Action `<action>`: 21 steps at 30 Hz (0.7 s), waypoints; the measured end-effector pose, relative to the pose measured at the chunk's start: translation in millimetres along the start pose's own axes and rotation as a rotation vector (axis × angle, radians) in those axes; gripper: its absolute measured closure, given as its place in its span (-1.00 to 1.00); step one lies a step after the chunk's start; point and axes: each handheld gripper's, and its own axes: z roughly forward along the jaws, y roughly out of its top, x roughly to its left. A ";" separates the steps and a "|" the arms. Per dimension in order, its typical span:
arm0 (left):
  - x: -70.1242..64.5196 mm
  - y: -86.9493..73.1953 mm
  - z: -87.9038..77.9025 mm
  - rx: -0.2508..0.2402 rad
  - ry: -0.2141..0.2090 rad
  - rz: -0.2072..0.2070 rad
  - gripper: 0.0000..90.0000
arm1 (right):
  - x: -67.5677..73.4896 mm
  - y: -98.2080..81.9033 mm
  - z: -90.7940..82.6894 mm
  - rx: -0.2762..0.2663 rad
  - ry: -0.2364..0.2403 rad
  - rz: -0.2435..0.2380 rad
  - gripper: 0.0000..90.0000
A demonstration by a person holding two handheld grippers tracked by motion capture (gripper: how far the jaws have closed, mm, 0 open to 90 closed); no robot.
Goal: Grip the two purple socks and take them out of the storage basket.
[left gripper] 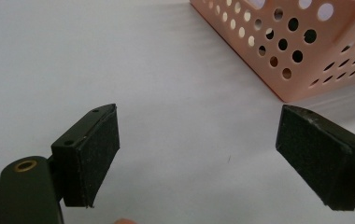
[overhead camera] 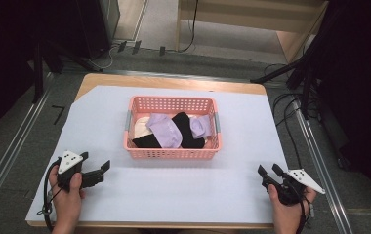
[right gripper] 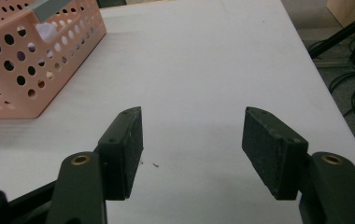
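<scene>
1. While the left tool [overhead camera: 97,171] rests open and empty at the near left of the worktop [overhead camera: 174,190], a low reach could knock the pink basket [overhead camera: 173,152] away.
2. Socks [overhead camera: 166,130] lie tangled in the basket mid-worktop; one pinch may lift several.
3. The right tool [overhead camera: 267,171], open and empty at near right, could snag the basket's holes.

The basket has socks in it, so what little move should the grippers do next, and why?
Probably the left gripper should reach toward the basket. Both grippers sit open and empty on the white sheet, apart from the basket, and the socks lie piled inside. The right gripper could go just as well.
</scene>
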 end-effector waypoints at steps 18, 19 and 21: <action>0.8 -0.1 0.0 -0.004 -0.007 -0.007 -0.67 | 33.3 91.3 68.6 0.387 -0.098 -0.061 -0.05; 0.8 0.0 -0.1 -0.001 -0.007 -0.008 -0.67 | 36.4 96.6 73.7 0.416 -0.107 -0.070 -0.05; 0.9 0.1 0.0 -0.002 -0.008 -0.008 -0.67 | 38.7 100.3 77.9 0.435 -0.115 -0.076 -0.05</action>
